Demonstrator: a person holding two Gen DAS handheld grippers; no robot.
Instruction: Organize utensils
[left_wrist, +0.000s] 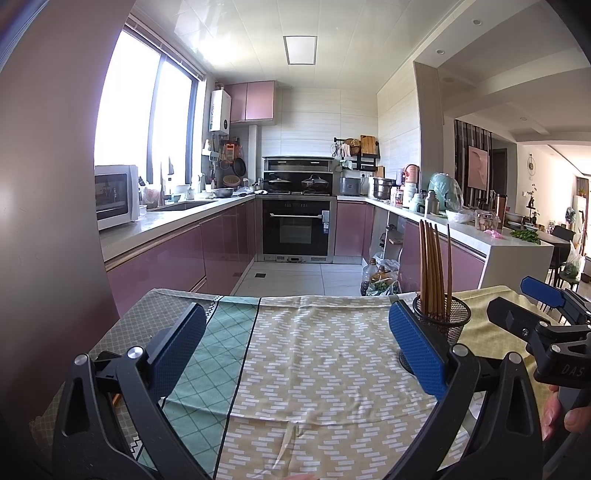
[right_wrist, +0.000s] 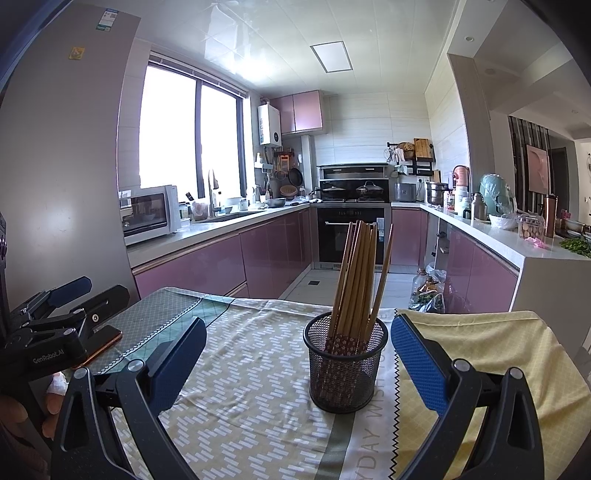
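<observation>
- The chopsticks (right_wrist: 356, 280) are a bundle of long, light-brown wooden sticks, standing nearly upright and fanning slightly at the top; their lower ends show a dark red band with small pale flowers through the mesh.
- They stand in a black wire-mesh cup (right_wrist: 345, 365), round and open-topped, upright on the patterned tablecloth (right_wrist: 236, 387).
- Left gripper (left_wrist: 297, 354): its two blue-padded fingers (left_wrist: 177, 350) are spread wide, released, with only bare tablecloth between them and nothing touched.
- From this gripper, the cup (left_wrist: 445, 321) sits ahead and to the right, just outside the right finger and partly hidden behind it.
- In the right wrist view a phone-like flat device with an orange edge (right_wrist: 101, 341) lies on the cloth under the left gripper (right_wrist: 64, 295), left of the right gripper's left finger.
- Right gripper (right_wrist: 297, 354): its jaws are likewise wide apart and empty, gripping nothing.
- The cup stands between and slightly ahead of its two fingers, nearer the right finger (right_wrist: 419, 365) than the left, apart from both.
- In the left wrist view the right gripper (left_wrist: 532, 310) appears at the far right, beside the cup, with part of a hand (left_wrist: 565, 413) on its handle.
</observation>
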